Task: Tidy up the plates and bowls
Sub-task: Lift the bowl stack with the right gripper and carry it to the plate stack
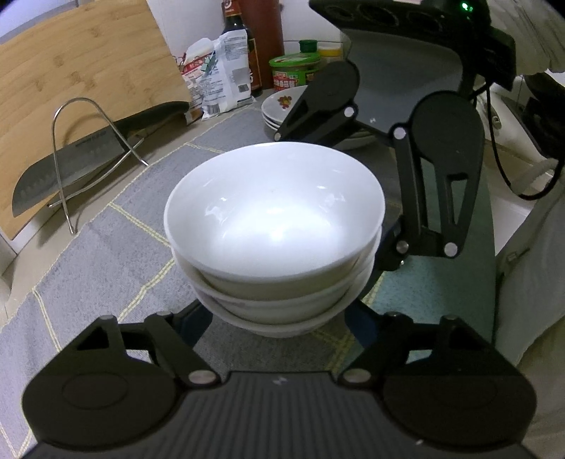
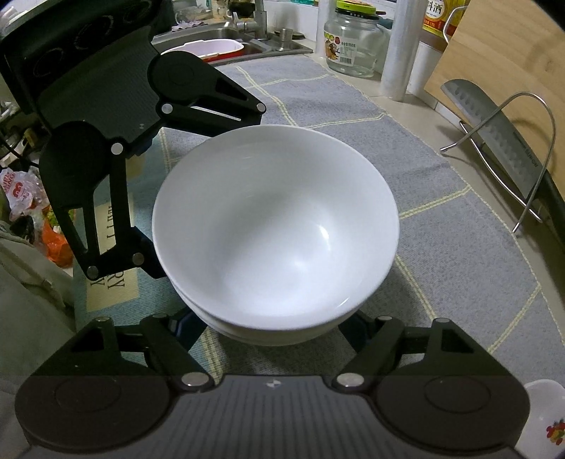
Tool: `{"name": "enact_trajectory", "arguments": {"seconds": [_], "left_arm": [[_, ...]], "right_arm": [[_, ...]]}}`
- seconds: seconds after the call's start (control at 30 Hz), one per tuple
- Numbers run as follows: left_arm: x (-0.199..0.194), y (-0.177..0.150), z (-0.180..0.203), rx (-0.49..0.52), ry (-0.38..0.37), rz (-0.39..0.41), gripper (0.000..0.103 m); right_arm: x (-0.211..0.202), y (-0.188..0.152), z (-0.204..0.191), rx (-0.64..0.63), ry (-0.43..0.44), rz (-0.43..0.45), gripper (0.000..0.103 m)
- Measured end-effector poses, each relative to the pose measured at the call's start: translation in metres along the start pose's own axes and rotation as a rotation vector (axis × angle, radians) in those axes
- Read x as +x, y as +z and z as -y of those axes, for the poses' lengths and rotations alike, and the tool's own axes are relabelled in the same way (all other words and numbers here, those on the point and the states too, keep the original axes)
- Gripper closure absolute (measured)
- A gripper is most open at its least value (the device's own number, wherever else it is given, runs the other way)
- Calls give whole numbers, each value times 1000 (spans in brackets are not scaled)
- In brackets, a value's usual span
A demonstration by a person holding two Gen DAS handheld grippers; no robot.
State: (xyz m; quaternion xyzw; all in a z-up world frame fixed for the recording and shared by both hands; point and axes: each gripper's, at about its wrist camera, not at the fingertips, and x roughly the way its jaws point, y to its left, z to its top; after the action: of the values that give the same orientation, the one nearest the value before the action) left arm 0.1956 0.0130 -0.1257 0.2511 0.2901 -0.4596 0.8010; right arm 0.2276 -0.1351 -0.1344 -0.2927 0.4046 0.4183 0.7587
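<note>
**A home kitchen counter**

This is a lived-in domestic kitchen. A grey checked mat [image 2: 353,116] covers the countertop. Against the back edge leans a bamboo cutting board [image 1: 70,81], with a broad kitchen knife [image 1: 67,169] resting in a wire rack [image 1: 63,148] before it. Further along the back stand a dark sauce bottle [image 1: 243,39], a bag of seasoning [image 1: 226,70] and a green-lidded jar [image 1: 293,70]. At the counter's far end a steel sink [image 2: 226,35] with a faucet [image 2: 259,17] holds a pink basin [image 2: 212,47]; a glass jar [image 2: 353,42] stands near it.
</note>
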Motion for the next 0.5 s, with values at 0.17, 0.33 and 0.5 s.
{"name": "enact_trajectory", "arguments": {"seconds": [0.17, 0.33, 0.5], "left_arm": [[-2, 2, 3, 2, 10, -3, 22], [-7, 8, 9, 22, 23, 1, 22], [-14, 19, 18, 50, 35, 13, 22]], "right_arm": [[-3, 0, -4, 5, -10, -5, 20], [-13, -3, -8, 8, -27, 4, 20], [-30, -6, -11, 14, -54, 14, 20]]}}
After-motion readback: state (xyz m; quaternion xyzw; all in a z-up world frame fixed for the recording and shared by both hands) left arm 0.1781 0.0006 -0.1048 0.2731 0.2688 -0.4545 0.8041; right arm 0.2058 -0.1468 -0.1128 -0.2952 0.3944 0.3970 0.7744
